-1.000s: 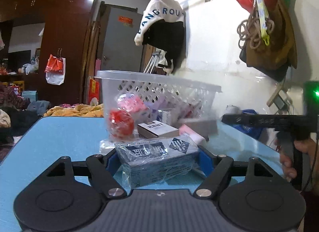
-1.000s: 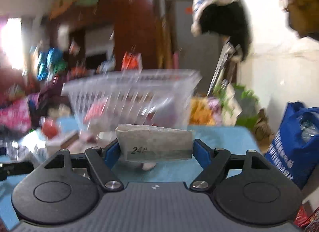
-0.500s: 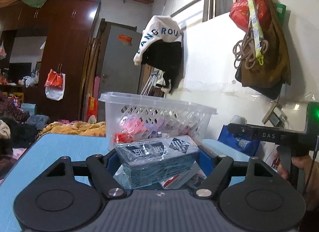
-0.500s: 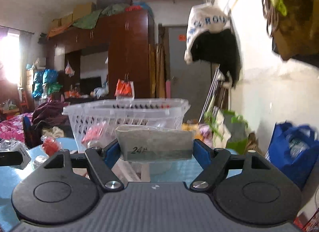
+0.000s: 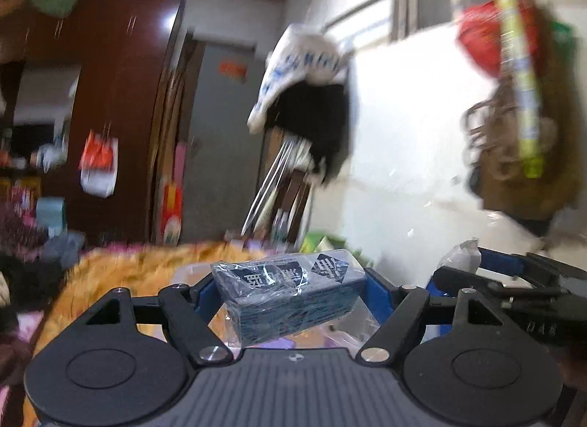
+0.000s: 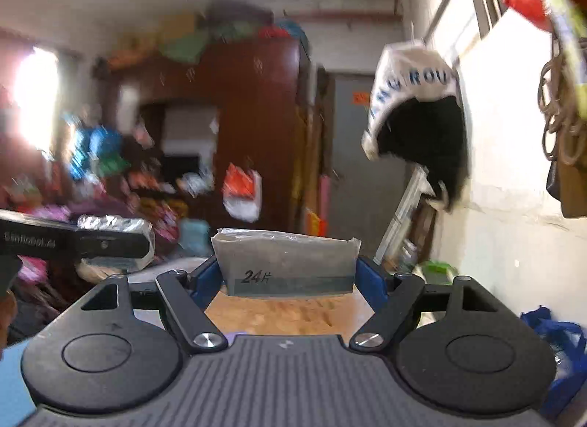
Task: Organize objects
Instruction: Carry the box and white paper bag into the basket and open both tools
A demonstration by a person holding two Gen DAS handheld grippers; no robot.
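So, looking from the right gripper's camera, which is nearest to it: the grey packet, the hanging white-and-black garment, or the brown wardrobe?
1. Grey packet: clamped between the right gripper's pads.
2. White-and-black garment: hanging on the right-hand wall.
3. Brown wardrobe: across the room, centre-left.

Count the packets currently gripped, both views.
2. A blue plastic-wrapped packet sits clamped in the left gripper; a grey packet marked 24 sits clamped in the right gripper. Neither looks hidden.
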